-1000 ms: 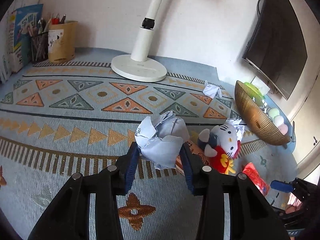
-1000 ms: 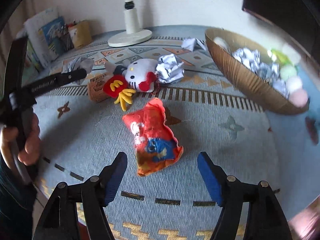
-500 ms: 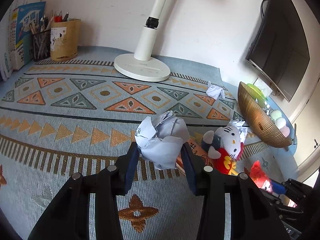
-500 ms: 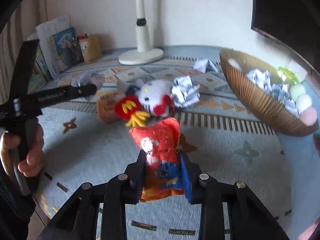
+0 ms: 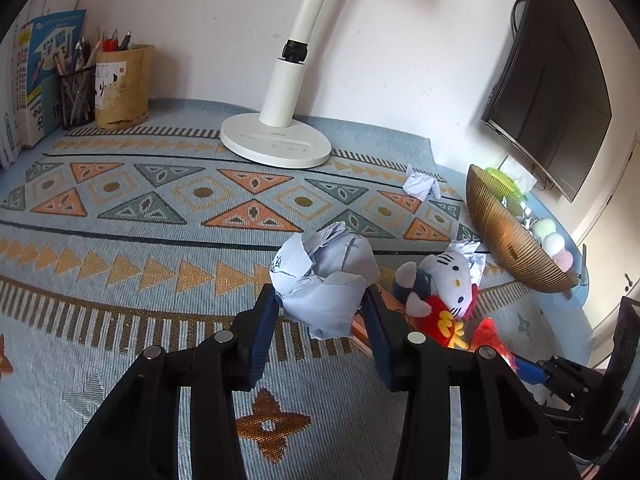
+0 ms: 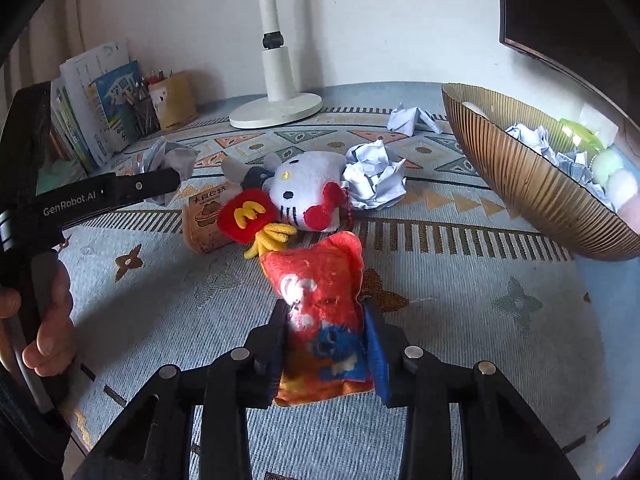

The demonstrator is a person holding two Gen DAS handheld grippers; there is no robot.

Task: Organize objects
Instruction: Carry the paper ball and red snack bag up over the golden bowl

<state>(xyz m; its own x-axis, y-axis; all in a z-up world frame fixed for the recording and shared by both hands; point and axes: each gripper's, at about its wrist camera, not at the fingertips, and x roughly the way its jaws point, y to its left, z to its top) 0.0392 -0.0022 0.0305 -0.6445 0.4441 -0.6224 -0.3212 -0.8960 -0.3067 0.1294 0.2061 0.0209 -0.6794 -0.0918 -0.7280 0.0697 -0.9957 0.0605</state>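
My left gripper is shut on a crumpled white paper ball and holds it above the patterned cloth. My right gripper is shut on a red snack packet just above the cloth. A Hello Kitty plush lies beyond it, beside a small brown carton; the plush also shows in the left wrist view. A gold ribbed bowl at the right holds crumpled paper and pastel balls. In the right wrist view the left gripper is at the left with its paper ball.
Two more paper balls lie on the cloth, one by the plush and one near the lamp. A white lamp base stands at the back. Pen cups and books stand at back left. A dark monitor hangs at the right.
My right gripper has closed on the red snack packet and lifted it slightly. My left gripper still holds the paper ball and has moved a little back and left.
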